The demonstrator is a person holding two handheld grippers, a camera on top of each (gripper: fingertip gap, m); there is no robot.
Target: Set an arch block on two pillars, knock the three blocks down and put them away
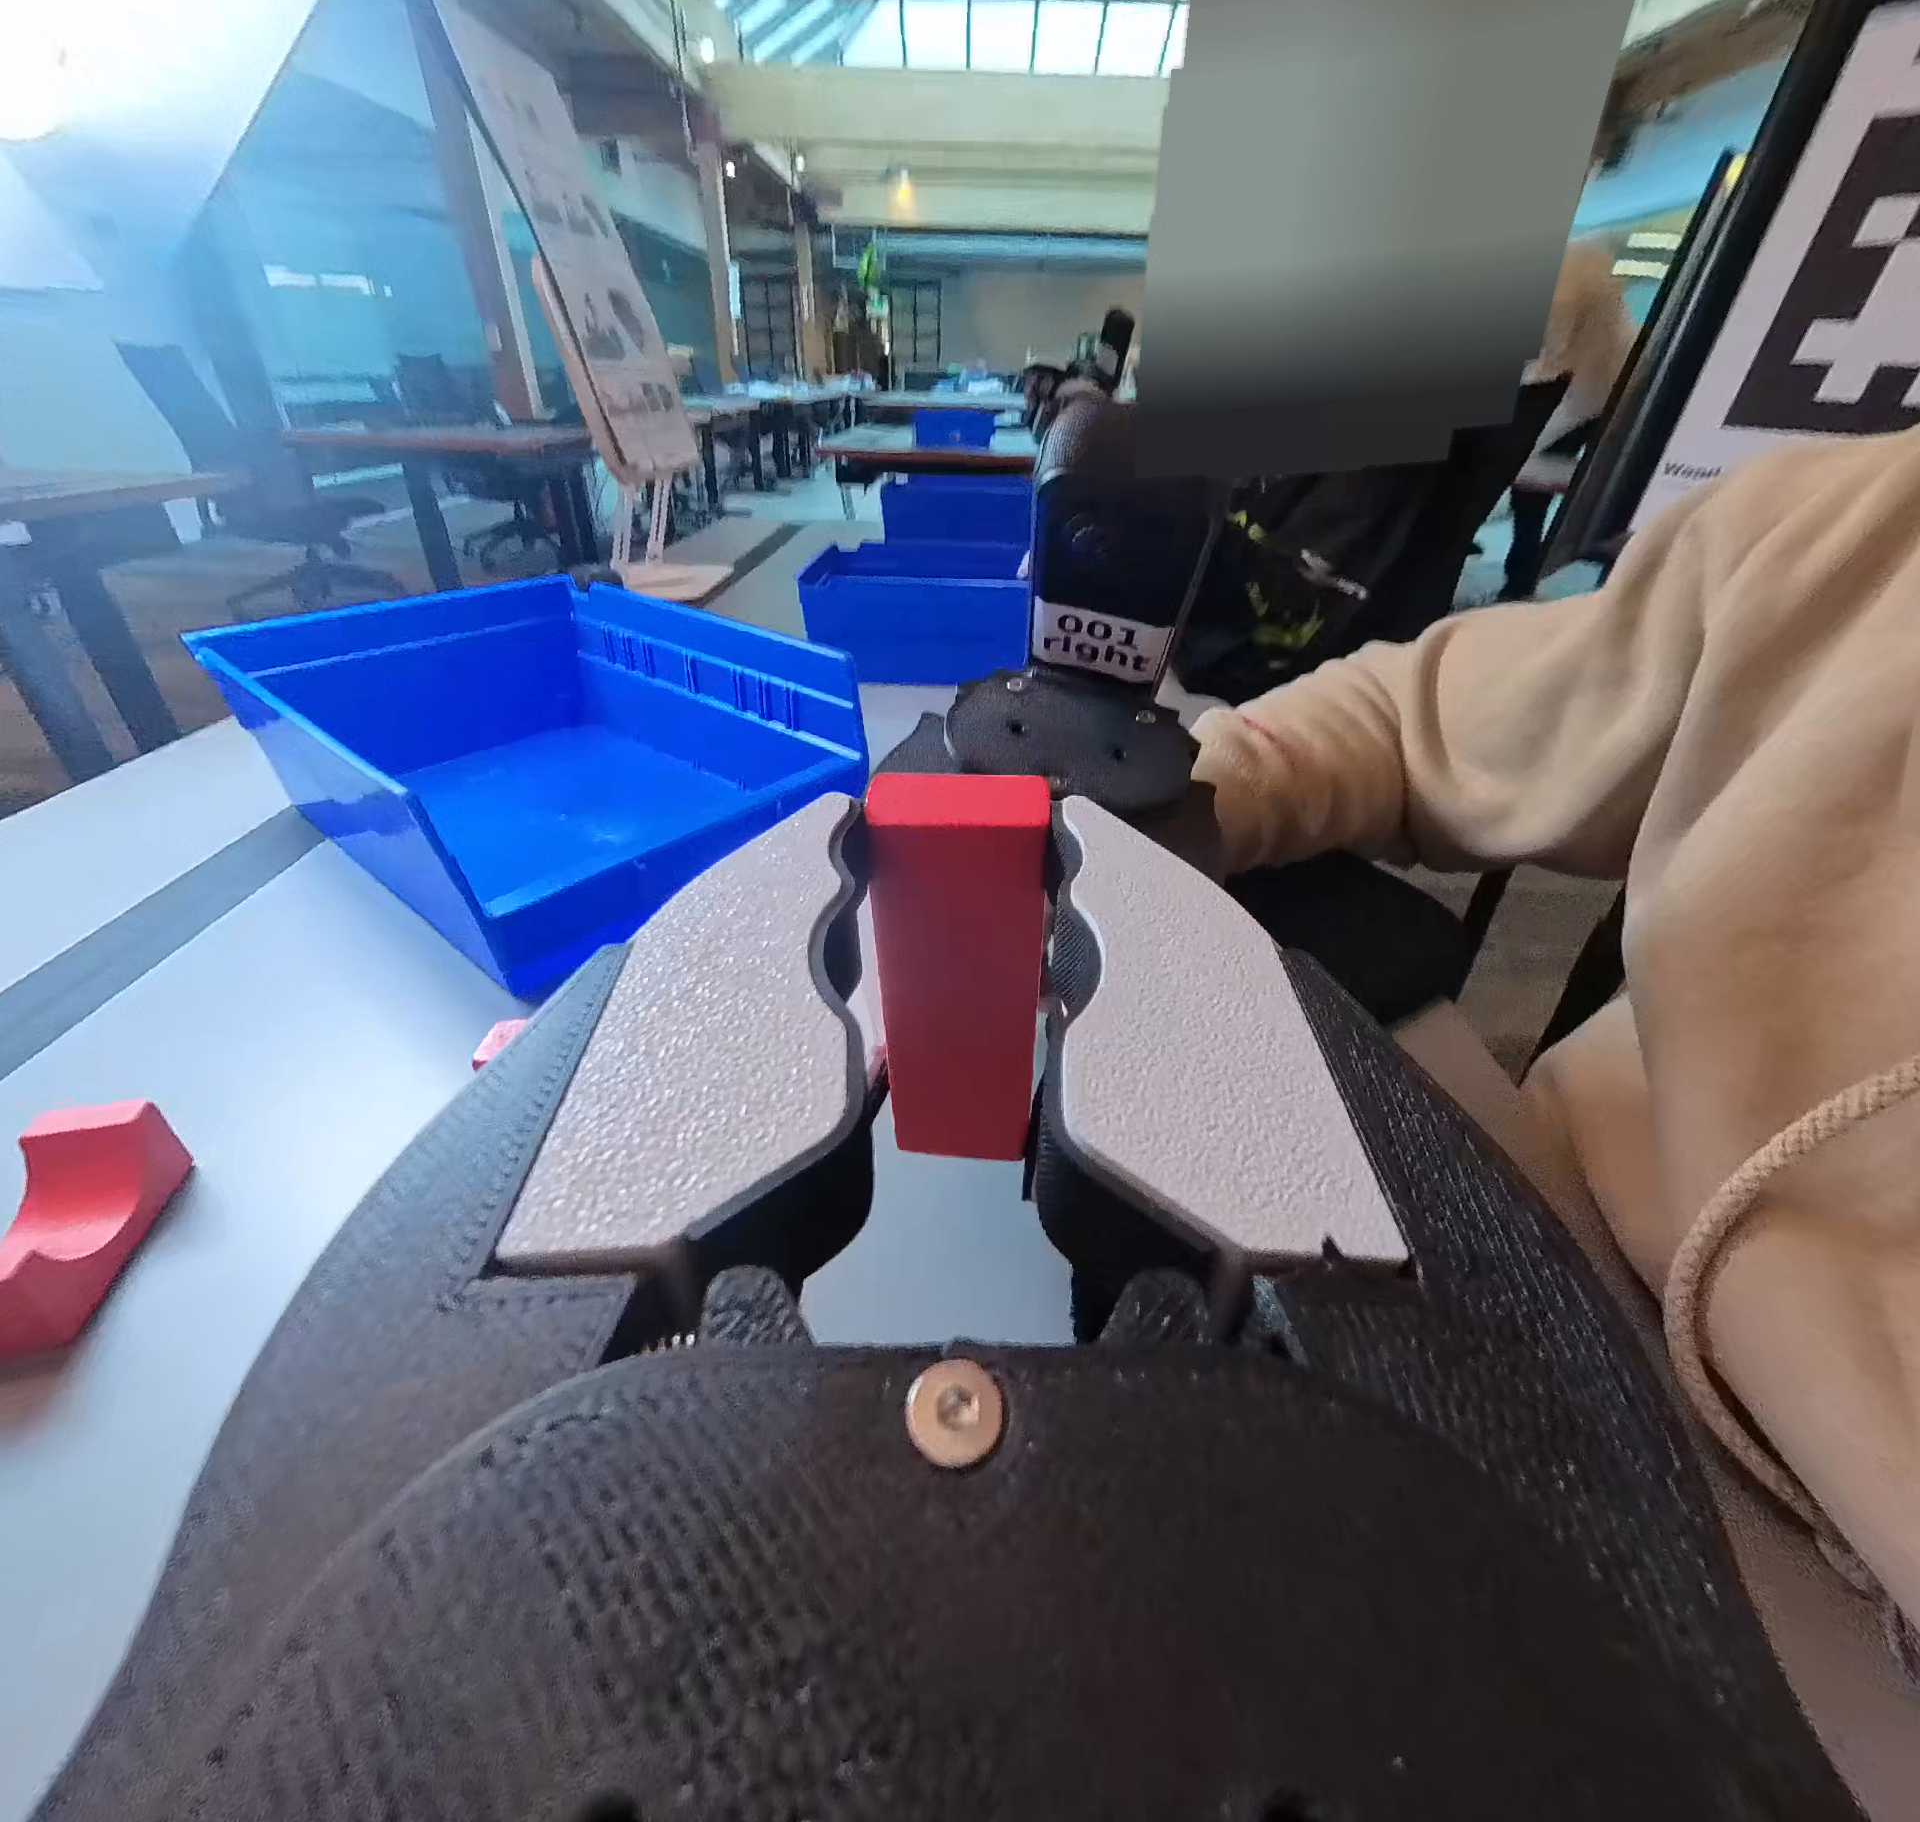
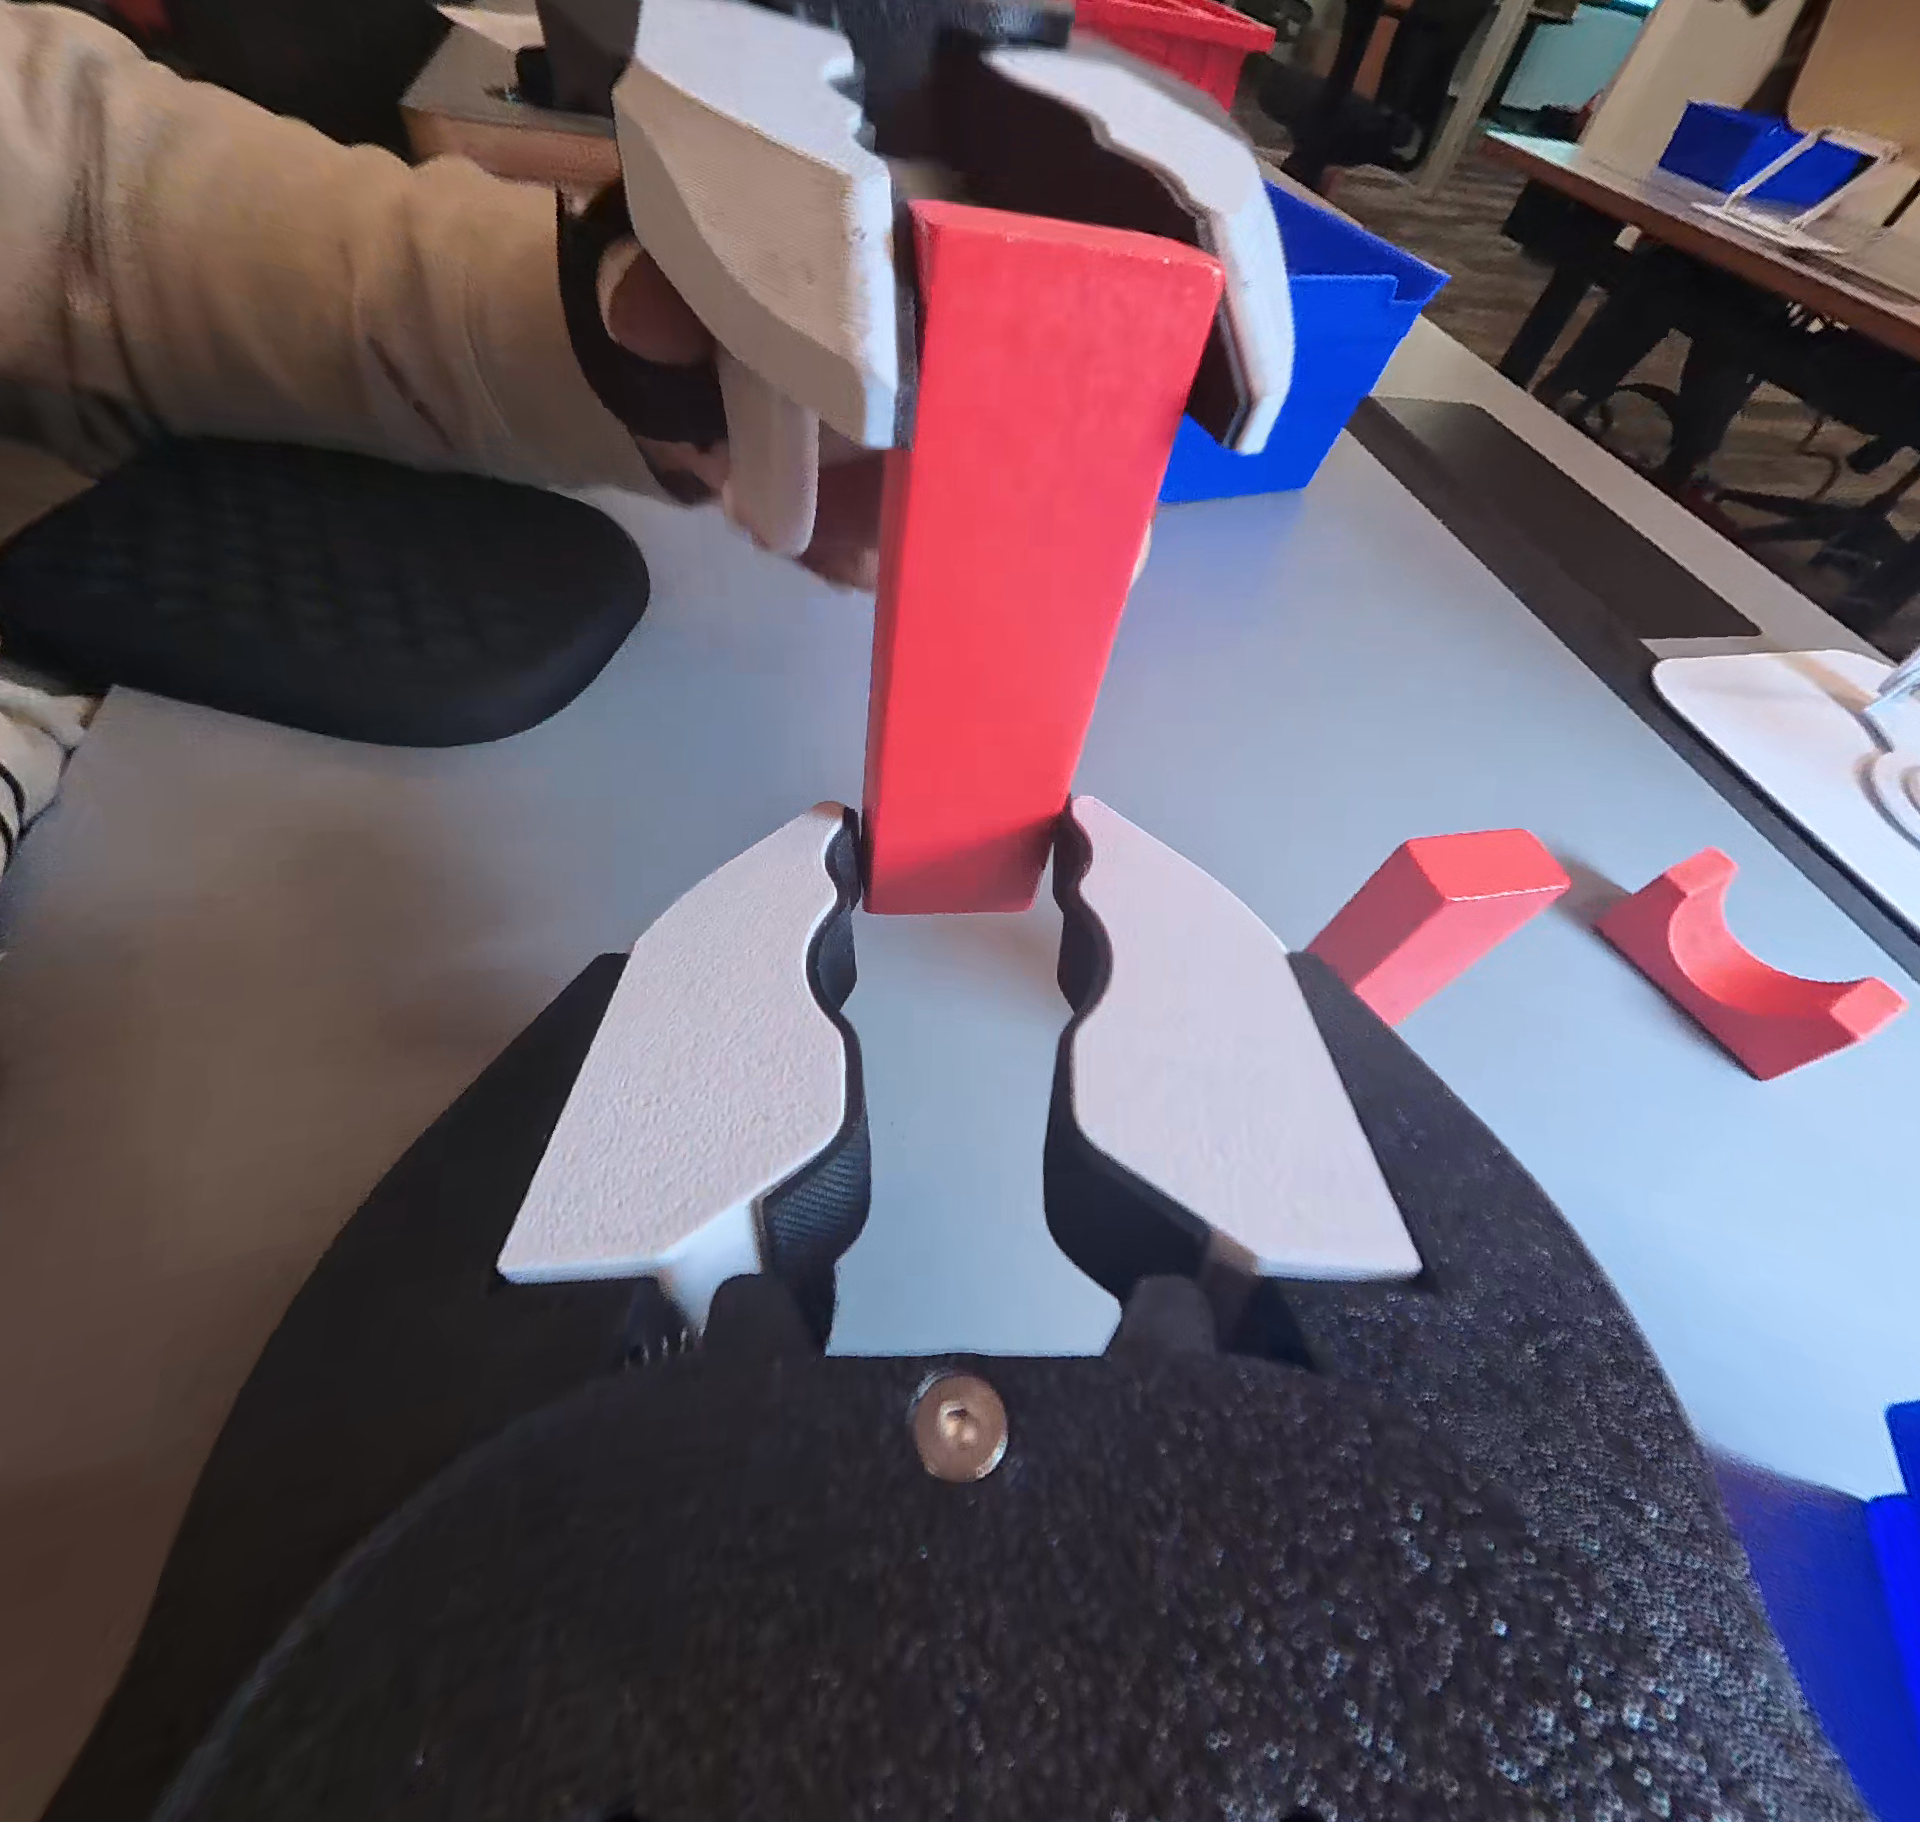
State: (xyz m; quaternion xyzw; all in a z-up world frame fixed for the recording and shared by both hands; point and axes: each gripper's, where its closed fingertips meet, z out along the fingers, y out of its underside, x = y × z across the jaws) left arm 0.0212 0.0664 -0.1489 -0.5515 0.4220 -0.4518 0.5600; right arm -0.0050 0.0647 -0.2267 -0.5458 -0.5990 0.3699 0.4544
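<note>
A red pillar block (image 2: 997, 567) is held upright between both grippers. My left gripper (image 1: 951, 837) is shut on its upper end; it also shows in the right wrist view (image 2: 1060, 411). My right gripper (image 2: 956, 863) is shut on its lower end, just above the grey table (image 2: 364, 941); in the left wrist view only its black body (image 1: 1070, 744) shows behind the block (image 1: 956, 962). A second red pillar (image 2: 1444, 910) lies flat on the table. The red arch block (image 2: 1745, 962) lies beside it, hollow side up, and shows in the left wrist view (image 1: 83, 1211).
An empty blue bin (image 1: 540, 764) stands on the table behind the blocks, also in the right wrist view (image 2: 1320, 359). More blue bins (image 1: 914, 609) stand farther back. A black padded seat (image 2: 312, 588), a white board (image 2: 1787, 733) and a person's cream sleeve (image 1: 1558, 733) border the workspace. My hands' fingertips stand some 8 cm from each other.
</note>
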